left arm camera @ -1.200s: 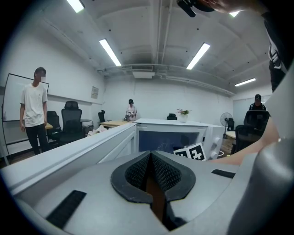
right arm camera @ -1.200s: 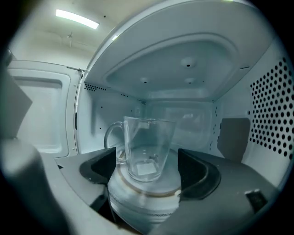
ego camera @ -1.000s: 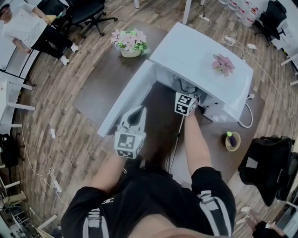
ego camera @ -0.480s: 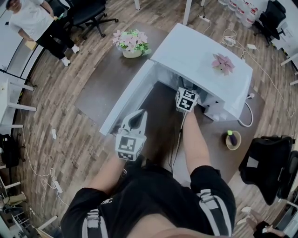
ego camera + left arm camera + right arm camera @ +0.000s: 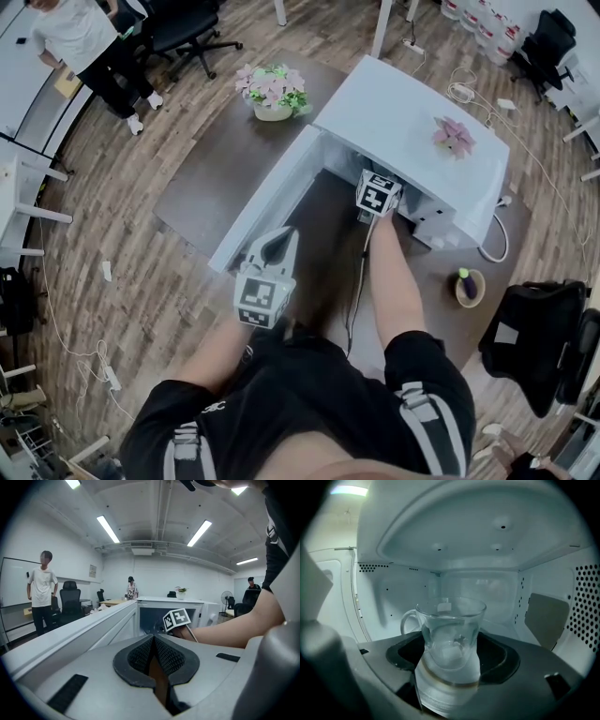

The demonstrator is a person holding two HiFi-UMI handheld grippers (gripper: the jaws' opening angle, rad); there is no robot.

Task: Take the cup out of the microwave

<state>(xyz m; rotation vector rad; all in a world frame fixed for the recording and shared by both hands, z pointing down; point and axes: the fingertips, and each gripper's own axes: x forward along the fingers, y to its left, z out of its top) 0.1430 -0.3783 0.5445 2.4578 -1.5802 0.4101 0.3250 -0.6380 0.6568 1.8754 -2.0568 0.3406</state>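
A clear glass cup (image 5: 449,634) with its handle to the left stands upright inside the white microwave (image 5: 412,112), whose door (image 5: 267,202) hangs open to the left. My right gripper (image 5: 450,656) reaches into the cavity, and only its marker cube (image 5: 378,192) shows in the head view. Its jaws are opening, with the cup between them and the dark pads (image 5: 499,656) against its sides. My left gripper (image 5: 279,246) is held in front of the open door, shut and with nothing in it (image 5: 153,639).
A flower pot (image 5: 272,89) stands on the brown table (image 5: 206,169) left of the microwave, and a pink flower (image 5: 455,134) lies on its top. A small bowl (image 5: 469,286) sits at the right. A person (image 5: 84,37) stands far behind.
The right gripper's marker cube has rolled a little at the microwave's mouth. The left gripper has hardly moved. The person at the back has shifted.
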